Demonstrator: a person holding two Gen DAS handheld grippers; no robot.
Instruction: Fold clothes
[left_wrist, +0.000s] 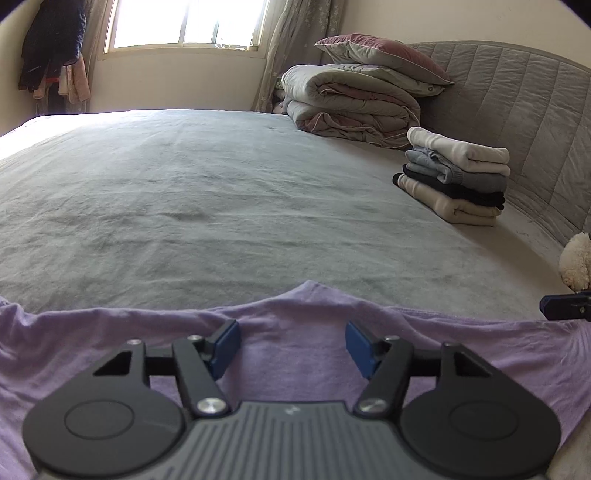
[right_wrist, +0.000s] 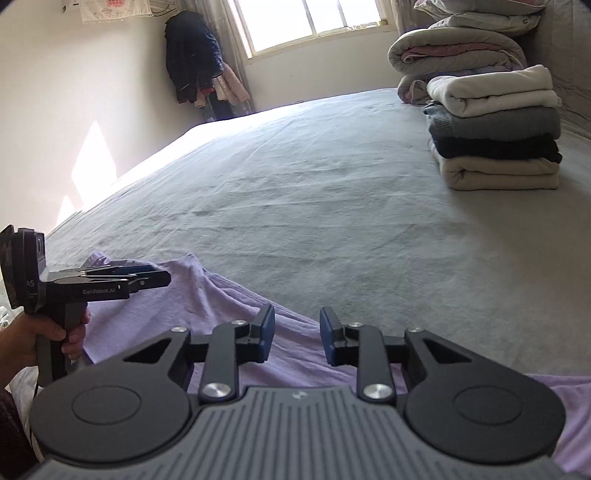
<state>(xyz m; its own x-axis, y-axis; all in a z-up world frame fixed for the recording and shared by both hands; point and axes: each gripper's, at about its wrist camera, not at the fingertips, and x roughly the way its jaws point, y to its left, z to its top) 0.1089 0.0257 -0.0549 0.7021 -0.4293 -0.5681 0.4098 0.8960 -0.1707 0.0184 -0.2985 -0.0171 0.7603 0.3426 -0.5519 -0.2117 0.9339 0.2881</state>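
Soft lilac cloth shirt (left_wrist: 295, 354) lies on a matt, faintly wrinkled grey bedsheet (left_wrist: 221, 206).

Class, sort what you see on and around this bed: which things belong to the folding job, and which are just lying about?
Belongs to the job:
purple garment
left gripper, jaws open
right gripper, jaws open
stack of folded clothes

Just lying about:
rolled duvet
pillow
hanging coats
plush toy

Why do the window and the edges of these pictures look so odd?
Left wrist view: the window is blown out to white, and the headboard curves from fisheye distortion. Right wrist view: the window glares too, a sunlit patch falls on the wall, and the bed appears tilted.
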